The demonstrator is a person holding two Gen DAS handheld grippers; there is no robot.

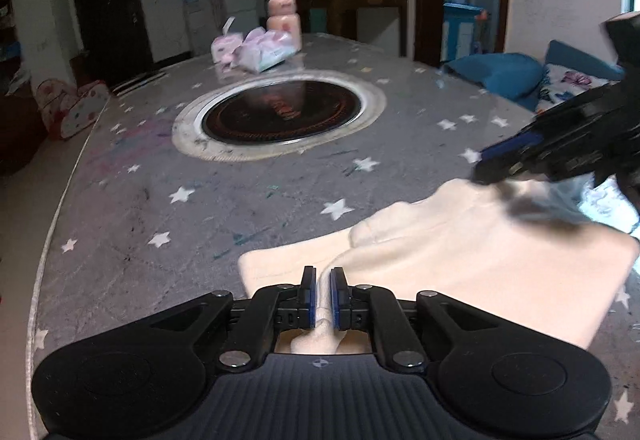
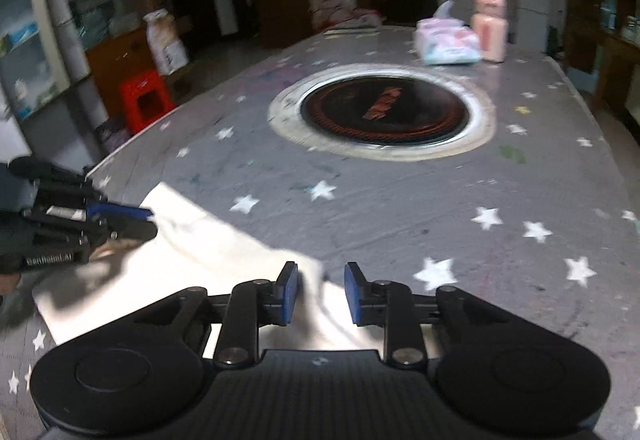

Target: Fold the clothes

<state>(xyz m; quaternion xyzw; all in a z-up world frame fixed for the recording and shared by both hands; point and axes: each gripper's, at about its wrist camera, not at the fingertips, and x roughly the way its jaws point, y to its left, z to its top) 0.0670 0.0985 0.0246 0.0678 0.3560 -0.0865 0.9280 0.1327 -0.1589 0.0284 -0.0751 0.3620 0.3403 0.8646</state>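
Cream fabric, a garment (image 1: 460,260) partly folded, lies on the near edge of the desk (image 1: 240,179) in the left wrist view. Our left gripper (image 1: 323,290) has its jaws almost together, with a thin ridge of the cloth running up between the pads; whether they pinch it firmly or only loosely we cannot tell. We judge this to be the setting-down of a fold, so the good way is to lower both corners level, let go only once the cloth rests flat, and draw back without dragging the edge. The right gripper (image 1: 520,155) shows at the far corner of the garment, blurred.

From the right wrist view, our right gripper (image 2: 322,294) has its jaws clearly apart over the garment's (image 2: 224,252) edge, the pads clear of the cloth. The left gripper (image 2: 120,220) sits at the other corner.

Our desk wears a grey cover with white stars, and a round dark hotplate (image 2: 384,111) is sunk in its middle. A pink bottle (image 2: 490,27) and tissue packs (image 2: 446,41) stand at the far end, well apart from the work. A red stool (image 2: 144,99) and shelves stand beyond.
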